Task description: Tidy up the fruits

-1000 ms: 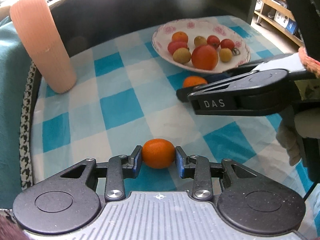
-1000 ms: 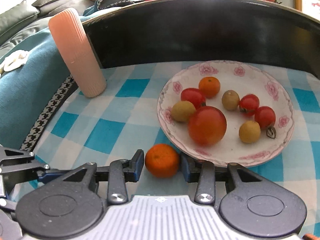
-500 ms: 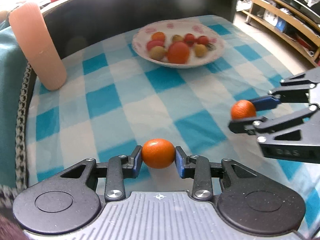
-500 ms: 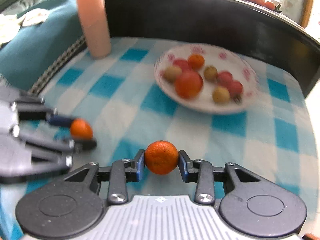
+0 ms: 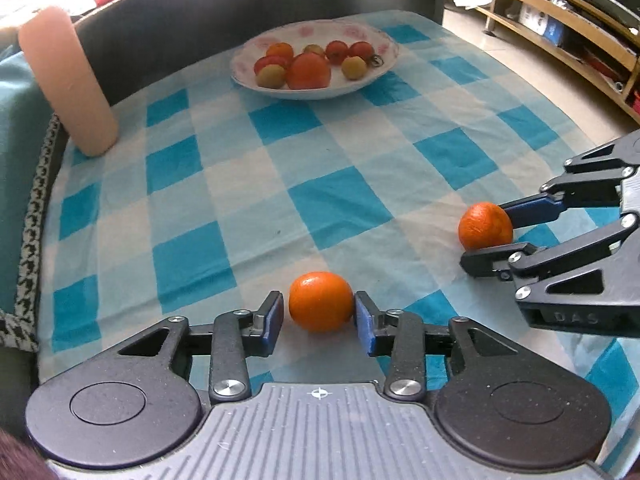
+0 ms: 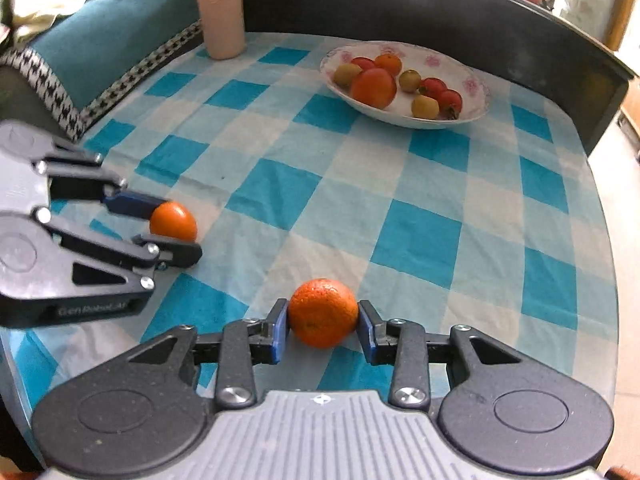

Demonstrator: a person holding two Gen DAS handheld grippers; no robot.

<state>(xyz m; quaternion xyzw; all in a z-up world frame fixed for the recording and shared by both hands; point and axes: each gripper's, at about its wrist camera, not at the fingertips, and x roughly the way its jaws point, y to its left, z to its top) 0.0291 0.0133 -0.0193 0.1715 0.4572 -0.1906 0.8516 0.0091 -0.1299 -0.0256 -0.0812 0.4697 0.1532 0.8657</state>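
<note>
From my left wrist view, my left claw (image 5: 320, 320) has just been opening: the left blue pad stands a sliver clear of the mandarin (image 5: 321, 307), the right pad is at its skin, so the fruit sits between the jaws on the checked cloth of the worktop (image 5: 240, 184) rather than being clamped. I judge this fruit light, round and ready to roll, with a soft peel that bruises if squeezed hard; the place to take it is across its widest middle, pads on opposite sides. This view also shows my right claw (image 5: 496, 232) from the side at the right edge, its fingers above and below a second mandarin (image 5: 485, 226), and the plate (image 5: 384, 68) of mixed fruit far back, well apart from both.

From my right wrist view, my right claw (image 6: 323, 326) has both pads pressed on the second mandarin (image 6: 323, 313) at its widest part, a firm hold. I cannot tell whether that fruit rests on the cloth or hangs just above it. Only here do I see the pitted rind that should give the pads some bite. The left claw (image 6: 176, 226) shows at the left, and this view hides the gap at its pad. The pink tumbler (image 6: 220, 8) stands near the far edge.
</note>
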